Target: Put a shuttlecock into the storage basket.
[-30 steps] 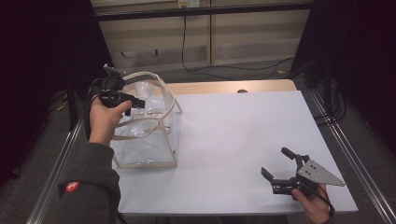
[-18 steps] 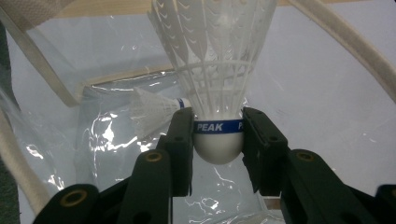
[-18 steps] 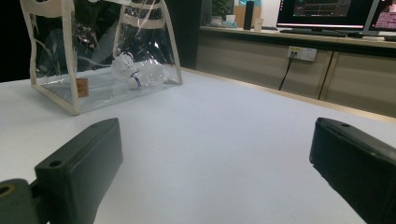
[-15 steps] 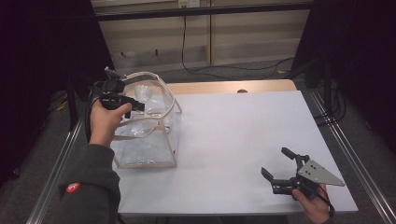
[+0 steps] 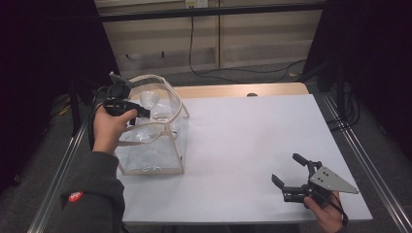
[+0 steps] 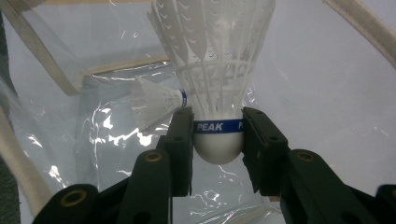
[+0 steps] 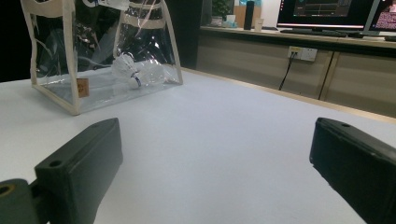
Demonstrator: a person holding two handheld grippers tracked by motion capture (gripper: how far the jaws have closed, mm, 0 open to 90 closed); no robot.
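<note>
Spreading across most of the high view, the white table [image 5: 243, 145] carries a clear bag [image 5: 153, 145] with cream trim at its left edge, standing upright with its mouth open. Near the front right corner the right gripper [image 5: 290, 171] hovers low over bare tabletop, its jaws wide apart with nothing between them. Above the bag's open mouth the left gripper [image 6: 218, 140] has its jaws clamped on the rounded cork base of a white shuttlecock [image 6: 217, 70], feathers pointing away from the hand. On the bag's floor lies a second shuttlecock [image 6: 156, 100], tipped on its side.
</note>
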